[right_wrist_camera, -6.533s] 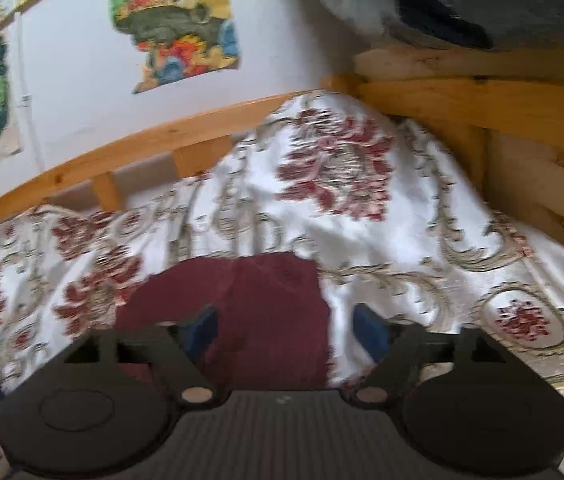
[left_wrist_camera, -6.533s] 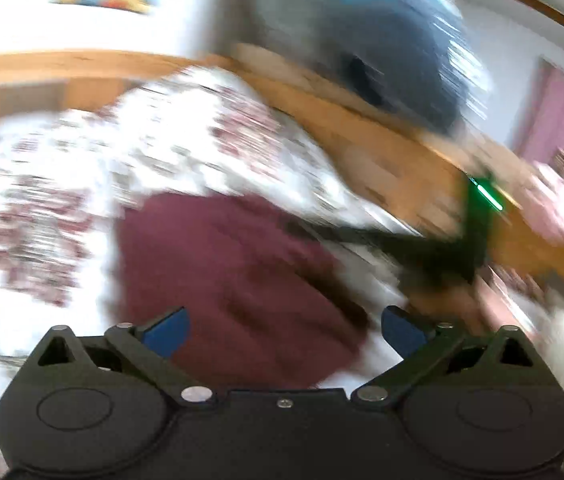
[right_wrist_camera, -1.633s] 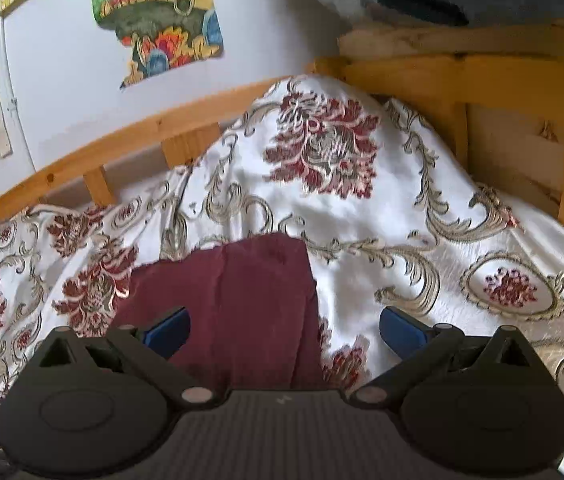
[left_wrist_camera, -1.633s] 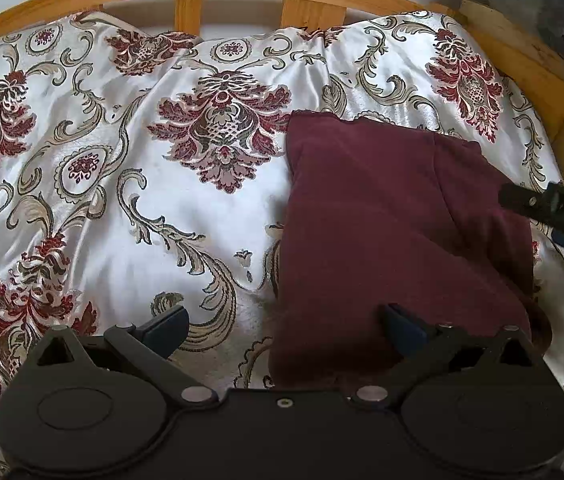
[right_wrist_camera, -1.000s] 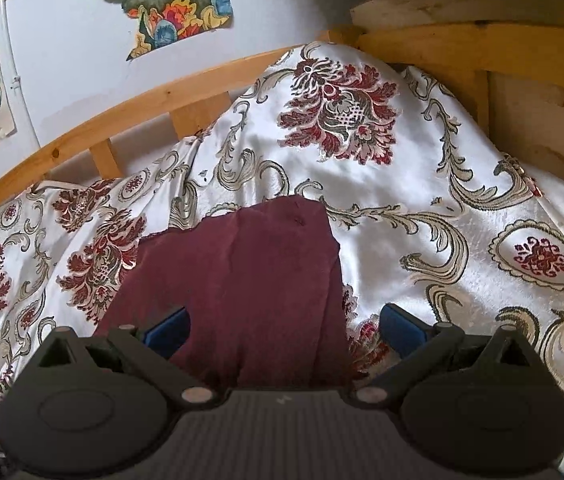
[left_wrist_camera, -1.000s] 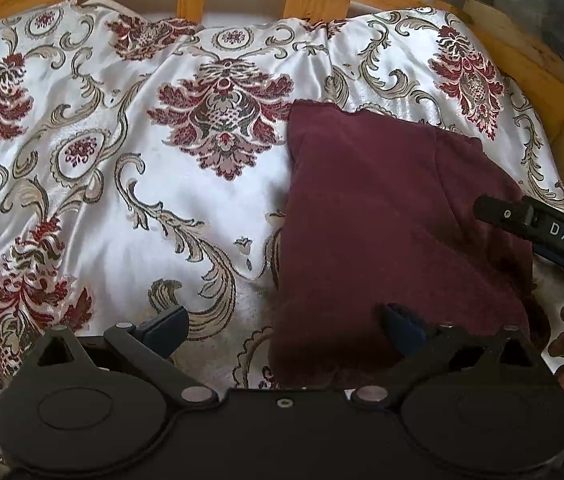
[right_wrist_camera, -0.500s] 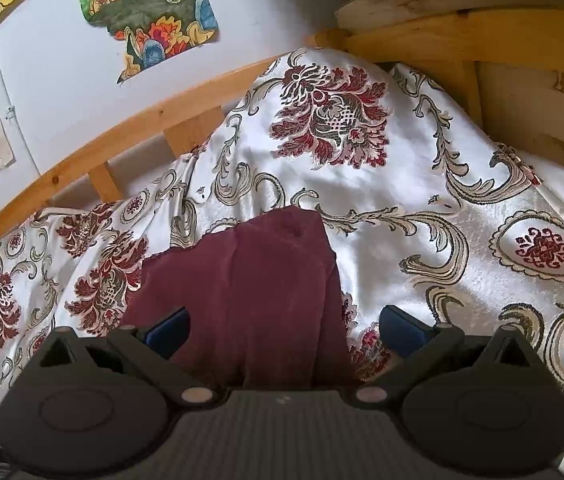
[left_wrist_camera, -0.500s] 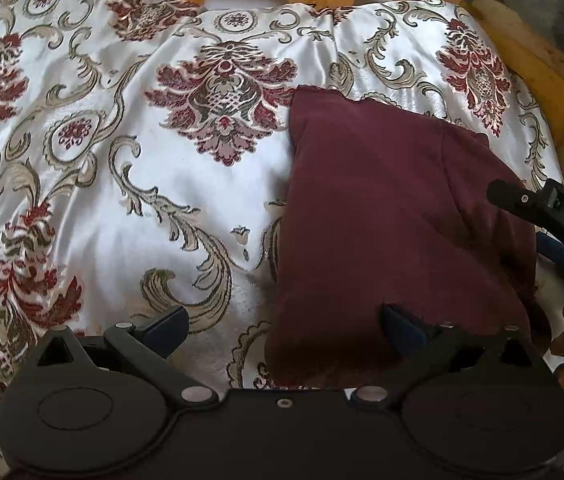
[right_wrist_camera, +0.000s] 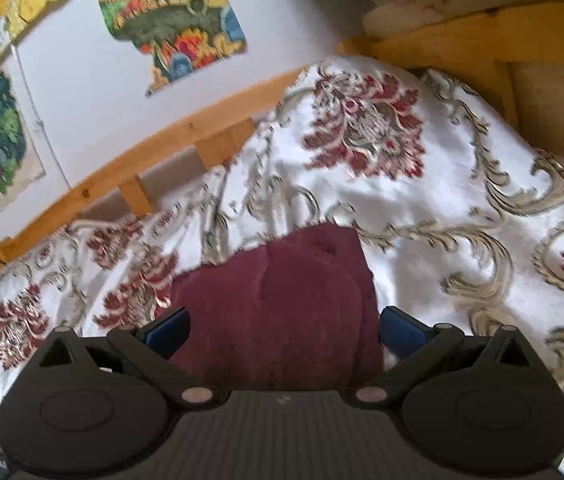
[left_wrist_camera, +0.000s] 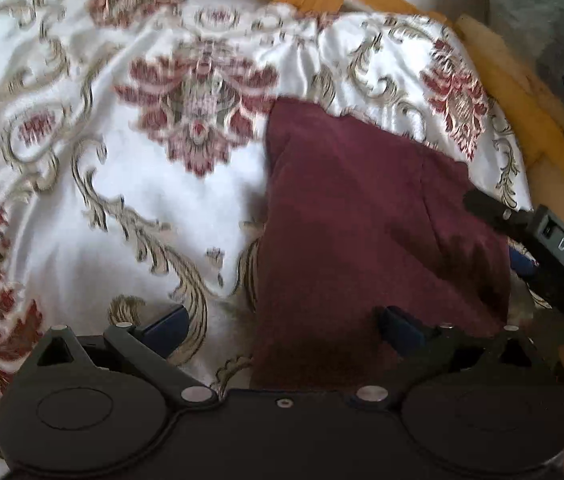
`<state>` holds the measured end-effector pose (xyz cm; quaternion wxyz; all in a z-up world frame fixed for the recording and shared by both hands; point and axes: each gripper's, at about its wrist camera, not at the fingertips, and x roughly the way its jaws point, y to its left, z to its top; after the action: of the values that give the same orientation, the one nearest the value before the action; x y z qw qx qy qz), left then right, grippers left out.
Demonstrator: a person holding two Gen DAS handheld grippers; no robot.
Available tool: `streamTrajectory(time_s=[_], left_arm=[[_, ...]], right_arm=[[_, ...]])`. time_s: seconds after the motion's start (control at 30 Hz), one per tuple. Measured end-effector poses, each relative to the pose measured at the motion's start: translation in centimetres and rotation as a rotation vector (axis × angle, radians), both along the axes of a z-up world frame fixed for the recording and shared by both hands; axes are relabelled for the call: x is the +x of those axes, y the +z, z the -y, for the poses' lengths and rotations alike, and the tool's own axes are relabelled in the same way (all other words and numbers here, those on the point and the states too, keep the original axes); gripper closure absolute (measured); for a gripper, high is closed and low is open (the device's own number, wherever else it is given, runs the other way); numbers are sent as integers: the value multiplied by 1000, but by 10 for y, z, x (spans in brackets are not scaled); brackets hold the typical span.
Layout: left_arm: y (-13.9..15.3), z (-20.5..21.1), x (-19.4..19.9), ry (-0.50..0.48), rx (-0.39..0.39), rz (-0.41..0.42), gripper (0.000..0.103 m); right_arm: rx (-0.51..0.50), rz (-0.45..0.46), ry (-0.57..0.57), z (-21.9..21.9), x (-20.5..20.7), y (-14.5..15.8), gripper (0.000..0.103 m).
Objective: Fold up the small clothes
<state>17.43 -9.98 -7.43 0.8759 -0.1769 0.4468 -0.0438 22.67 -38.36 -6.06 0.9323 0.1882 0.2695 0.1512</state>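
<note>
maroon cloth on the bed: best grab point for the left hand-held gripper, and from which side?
Probably the near-left corner of the maroon cloth, coming in low from the bare bedspread on its left. That long left edge lies straight and exposed, and the open left hand-held gripper already straddles it. The right hand-held gripper, open too, covers the cloth's other side.

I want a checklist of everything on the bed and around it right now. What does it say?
Surface: shiny white bedspread with red and gold flowers, wrinkled.
Job's things: dark maroon folded cloth lying flat on the bedspread.
Clutter: nothing seen.
Grippers: left gripper open, over the cloth's near edge; right gripper open, above the cloth, gripping nothing.
Cables: nothing seen.
Surroundings: wooden bed rail, colourful torn posters on a white wall.
</note>
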Motion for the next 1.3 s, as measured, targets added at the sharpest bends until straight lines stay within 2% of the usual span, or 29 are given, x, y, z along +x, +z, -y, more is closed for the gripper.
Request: streamTrajectory(time_s=[0.1,0.17,0.3,0.37,0.47,0.6,0.7,0.77,0.93,1.03,1.1,1.17,1.23,1.3], left_arm=[[-5,-6,5,-3,-69,-34,1],[-8,-6,8,-37,-92,-45,1],[-10,-4,15,-131,-87,-38,1],[-12,-6,18,-153,-88,-43,1],[-13,-15,24,-153,-131,-49,1],[-13,-34,25,-148,-228,-24,1],[-18,-40,24,-88,-274,-34,1],[-18,-38,25,-76,-275,-34,1],[-19,-19,32,-195,-224,-17,3],[-26,-15,40,-210,-228,-39,3],[-25,-19,41,-192,-251,-48,3],[-26,-28,39,-160,-307,-49,3],[-29,-41,38,-93,-386,-50,4],[-30,-50,34,-34,-413,-48,6]], right_arm=[[56,23,-6,5,8,-10,0],[78,34,4,8,12,-14,0],[55,48,27,5,14,-16,0],[42,57,28,3,12,-16,0],[38,70,25,2,11,-16,2],[-16,72,14,-2,9,-16,18],[-37,70,3,-4,9,-17,27],[-38,65,0,-3,9,-17,31],[-62,43,-4,-4,10,-17,45],[-60,29,-13,-3,11,-17,51],[-59,22,-23,-1,12,-18,57],[-53,13,-33,2,12,-19,61],[-44,8,-37,5,12,-20,64],[-33,3,-44,6,13,-21,65]])
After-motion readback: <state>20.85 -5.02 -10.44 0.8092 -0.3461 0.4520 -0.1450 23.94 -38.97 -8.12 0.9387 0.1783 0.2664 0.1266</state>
